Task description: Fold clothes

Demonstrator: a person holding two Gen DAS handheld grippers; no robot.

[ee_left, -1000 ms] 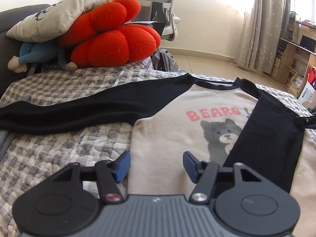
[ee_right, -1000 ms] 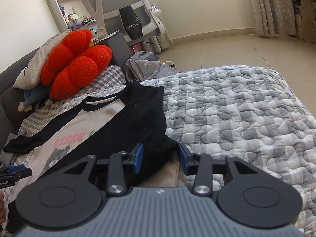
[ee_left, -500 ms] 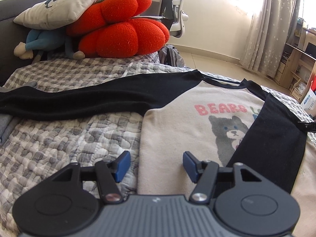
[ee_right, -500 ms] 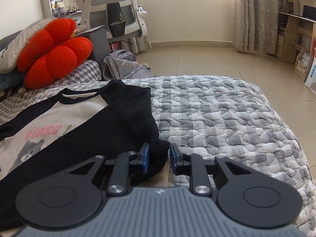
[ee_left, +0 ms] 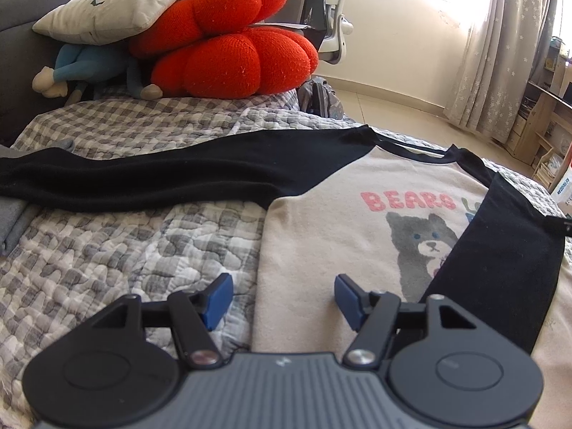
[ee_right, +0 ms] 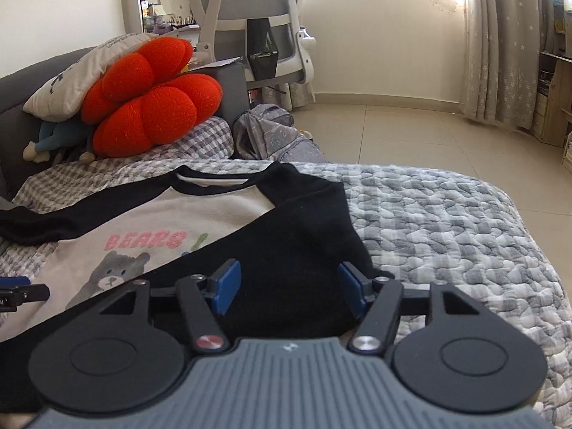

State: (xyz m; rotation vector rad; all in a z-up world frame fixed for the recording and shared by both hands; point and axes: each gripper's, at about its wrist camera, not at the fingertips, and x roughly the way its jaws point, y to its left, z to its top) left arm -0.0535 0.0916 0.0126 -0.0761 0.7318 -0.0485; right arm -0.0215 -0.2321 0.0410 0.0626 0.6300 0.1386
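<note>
A cream shirt (ee_left: 321,221) with a bear print and black sleeves lies flat on the quilted bed (ee_left: 107,250). Its left sleeve (ee_left: 161,175) stretches out straight to the left. Its right sleeve (ee_right: 286,243) is folded diagonally across the chest. My left gripper (ee_left: 282,298) is open, low over the shirt's left side edge, one finger over the quilt and one over the cream cloth. My right gripper (ee_right: 287,291) is open above the folded sleeve's end, with nothing between its fingers. The left gripper's tip (ee_right: 18,289) shows at the right wrist view's left edge.
A red knot cushion (ee_left: 228,60), a grey pillow (ee_left: 118,7) and a blue plush toy (ee_left: 82,71) are piled at the head of the bed. A backpack (ee_right: 271,139) and an office chair (ee_right: 250,25) stand past the bed's far edge. Tiled floor lies to the right.
My right gripper, shut on the black sleeve's end half a second ago, has opened, and the sleeve now rests on the shirt. My left gripper stayed open and shifted slightly.
</note>
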